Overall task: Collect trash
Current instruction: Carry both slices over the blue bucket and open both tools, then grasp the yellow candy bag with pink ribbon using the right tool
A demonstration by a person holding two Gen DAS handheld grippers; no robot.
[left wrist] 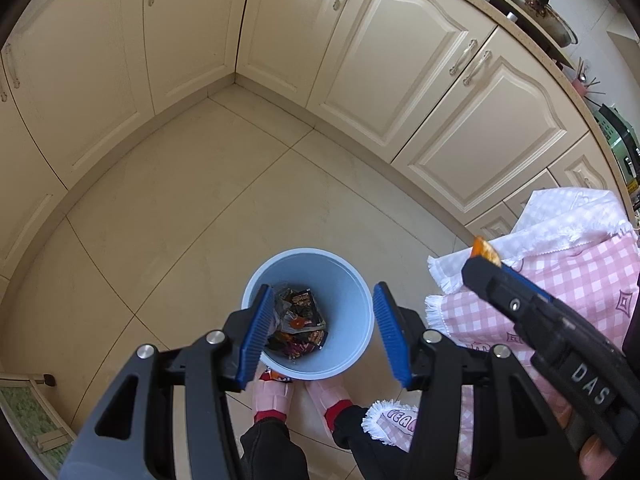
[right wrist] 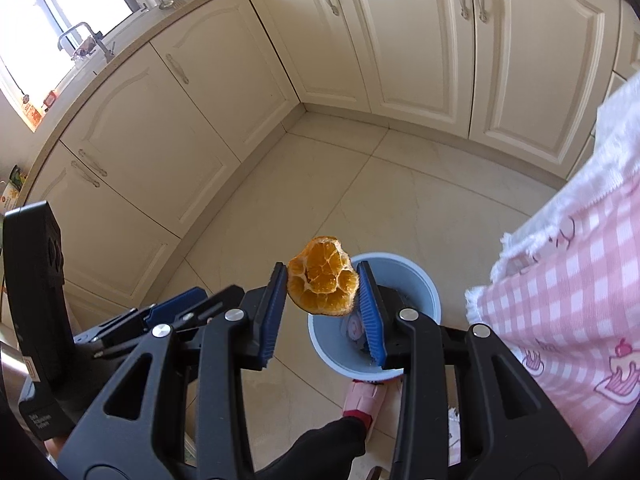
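The right gripper [right wrist: 323,300] pinches a squeezed orange half [right wrist: 322,277] between its fingers, tips clear, likely so it can drop cleanly. The blue trash bin [right wrist: 420,280] sits on the floor just beyond and below those fingers. The left gripper [left wrist: 318,330] hangs spread and empty over the bin's rim [left wrist: 308,254], wrappers [left wrist: 298,320] between its fingers. Bare floor surrounds the bin; a pink checked cloth [left wrist: 560,280] hangs beside the right fingers

Materials and finishes

Bin [left wrist: 352,280]: smooth matt blue plastic. Wrappers [left wrist: 300,320] inside: glossy, crinkled foil or film. Orange peel [right wrist: 322,276]: moist, pulpy. Gripper pads [left wrist: 254,332]: ribbed blue, rubber-like; frames matt black plastic, shiny metal bolts. Cloth [left wrist: 560,272]: pink checked fabric, frayed white fringe. Floor [left wrist: 180,208]: smooth beige tile. Cabinets [left wrist: 400,52]: satin cream panels.
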